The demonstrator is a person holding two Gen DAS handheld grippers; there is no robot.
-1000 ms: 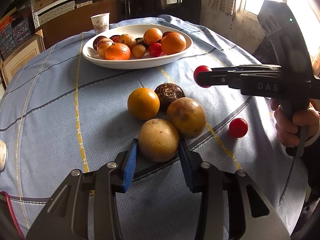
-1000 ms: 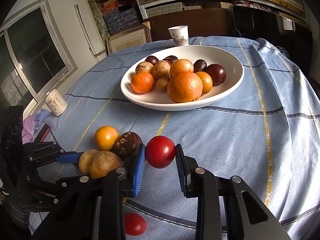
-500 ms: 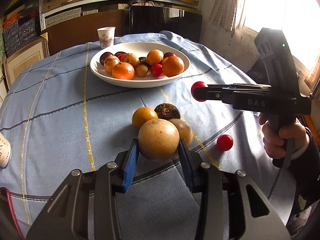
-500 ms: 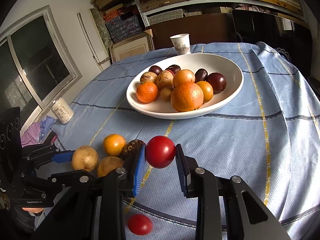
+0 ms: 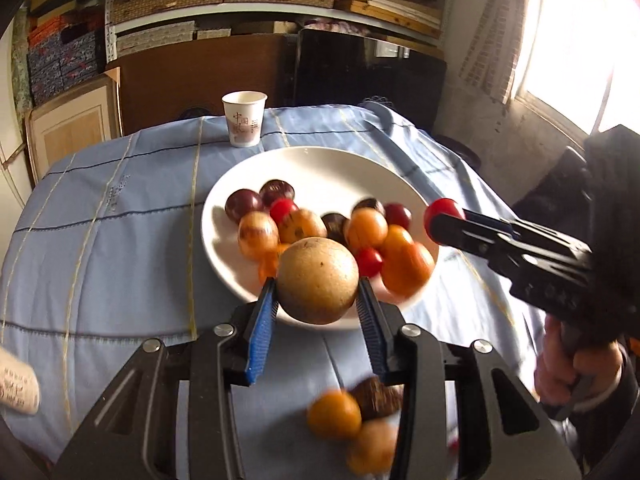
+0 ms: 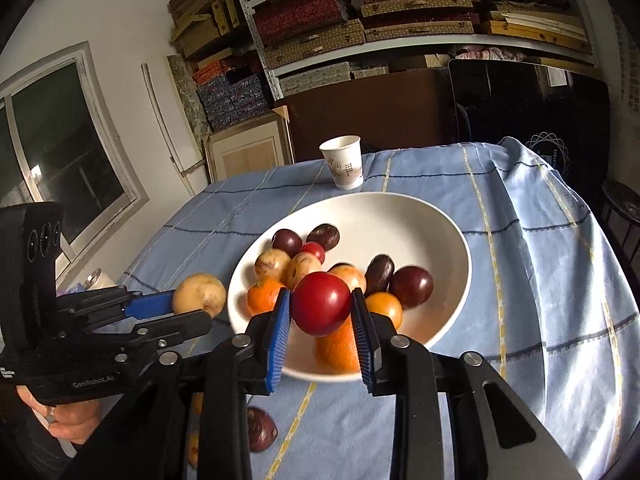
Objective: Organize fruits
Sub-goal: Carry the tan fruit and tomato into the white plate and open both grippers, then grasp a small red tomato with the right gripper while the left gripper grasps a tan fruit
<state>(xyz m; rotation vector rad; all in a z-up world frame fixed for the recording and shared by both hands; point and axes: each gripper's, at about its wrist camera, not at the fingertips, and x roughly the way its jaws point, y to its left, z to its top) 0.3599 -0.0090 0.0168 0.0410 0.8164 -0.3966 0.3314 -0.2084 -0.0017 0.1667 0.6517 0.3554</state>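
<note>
My left gripper (image 5: pixel 318 292) is shut on a round tan fruit (image 5: pixel 318 280) and holds it in the air at the near rim of the white bowl (image 5: pixel 320 168). My right gripper (image 6: pixel 321 312) is shut on a red tomato (image 6: pixel 321 303) above the bowl's (image 6: pixel 440 232) near side. The bowl holds several oranges, purple fruits and small tomatoes. The tan fruit (image 6: pixel 199 295) also shows left of the bowl in the right wrist view. The tomato (image 5: pixel 442 210) shows at the bowl's right rim in the left wrist view.
A paper cup (image 5: pixel 244 124) stands behind the bowl on the blue tablecloth (image 5: pixel 112 220). Two orange fruits (image 5: pixel 334 414) and a dark brown fruit (image 5: pixel 376 398) lie on the cloth below my left gripper. A white mug (image 5: pixel 16 386) sits at the left edge. Shelves stand behind the table.
Both grippers have lifted and moved forward with their fruits, from over the loose fruits to the bowl's near rim. The loose fruits now lie beneath them.
</note>
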